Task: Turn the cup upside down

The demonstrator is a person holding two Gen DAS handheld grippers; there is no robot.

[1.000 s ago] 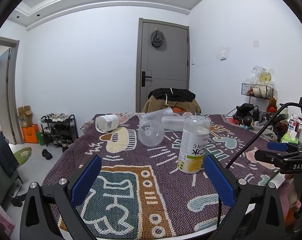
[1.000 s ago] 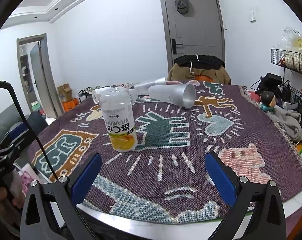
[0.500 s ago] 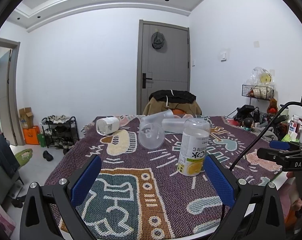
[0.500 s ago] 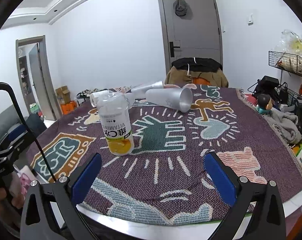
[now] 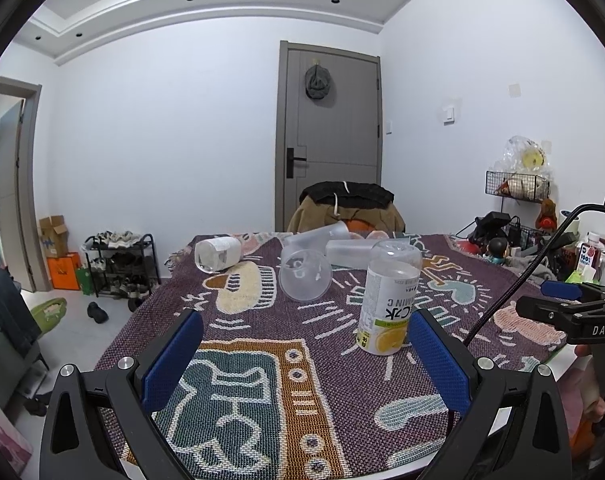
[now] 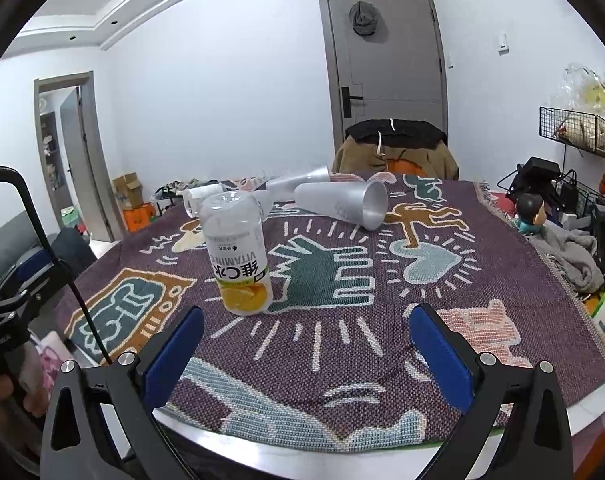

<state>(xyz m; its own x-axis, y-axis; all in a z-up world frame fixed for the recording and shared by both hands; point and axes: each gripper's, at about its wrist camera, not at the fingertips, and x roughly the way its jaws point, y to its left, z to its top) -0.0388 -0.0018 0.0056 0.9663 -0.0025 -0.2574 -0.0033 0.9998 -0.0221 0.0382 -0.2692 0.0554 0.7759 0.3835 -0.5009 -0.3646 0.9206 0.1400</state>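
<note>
Clear plastic cup w/ lemon-print label (image 5: 389, 300) (image 6: 239, 255) stands inverted, long axis vertical, domed base up, mouth down on woven patterned purple cloth (image 5: 262, 360) (image 6: 382, 320), print upside down. Smooth, see-thru walls. Frosted tapered tumbler (image 6: 342, 202) lies on its side behind. Left gripper (image 5: 306, 360) & right gripper (image 6: 306, 356): jaws spread wide, empty, near table edge.

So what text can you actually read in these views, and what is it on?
"VITAMIN C", upside down, with two large characters and blurred small print: label of the inverted cup.
"DAS": body of the right tool.
"100%": small carton at the far right.
Label on the lying bottle: unreadable.
</note>
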